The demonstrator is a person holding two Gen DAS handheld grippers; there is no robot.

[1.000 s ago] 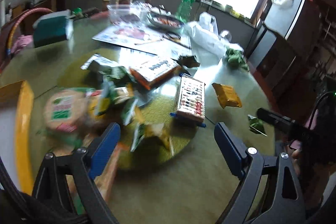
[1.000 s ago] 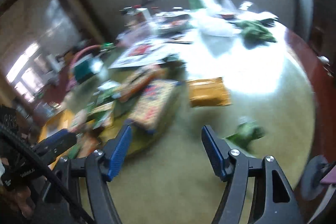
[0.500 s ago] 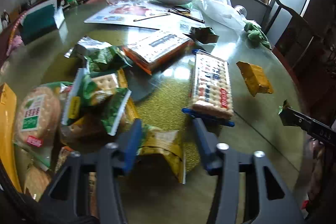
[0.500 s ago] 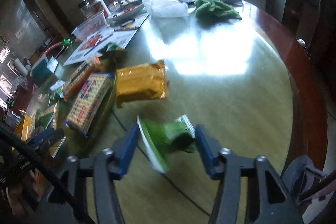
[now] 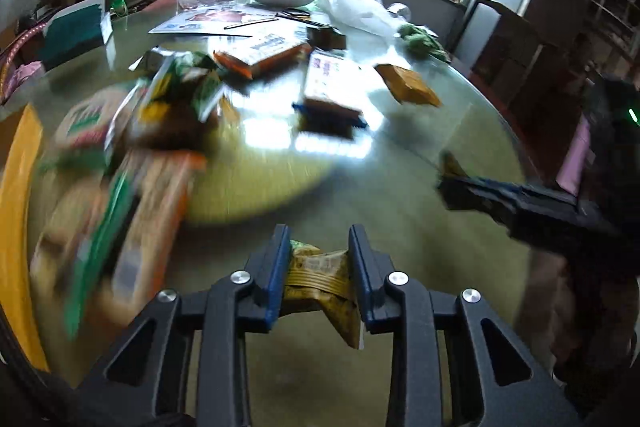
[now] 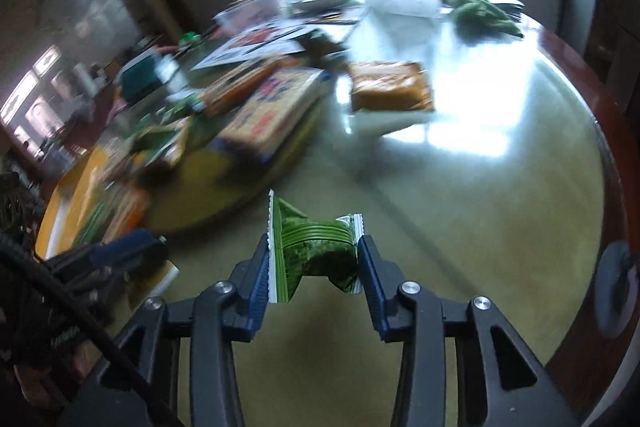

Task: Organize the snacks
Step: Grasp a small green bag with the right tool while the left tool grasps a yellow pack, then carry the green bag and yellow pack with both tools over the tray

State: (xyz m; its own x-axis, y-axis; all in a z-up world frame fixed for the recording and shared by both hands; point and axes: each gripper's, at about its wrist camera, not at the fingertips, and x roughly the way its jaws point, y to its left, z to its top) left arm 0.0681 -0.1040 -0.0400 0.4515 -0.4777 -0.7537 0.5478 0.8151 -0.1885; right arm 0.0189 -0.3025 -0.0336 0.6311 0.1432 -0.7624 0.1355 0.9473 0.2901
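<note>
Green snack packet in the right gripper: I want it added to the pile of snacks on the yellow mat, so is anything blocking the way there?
Nothing visible does. The right gripper is shut on the green snack packet, and only bare table lies between it and the yellow mat to its left. The left gripper sits lower left, beside that path.

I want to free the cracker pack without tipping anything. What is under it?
The cracker pack rests with its near end on the round yellow mat, atop the glass table. Its shadowed underside hides whether anything else sits beneath.
</note>
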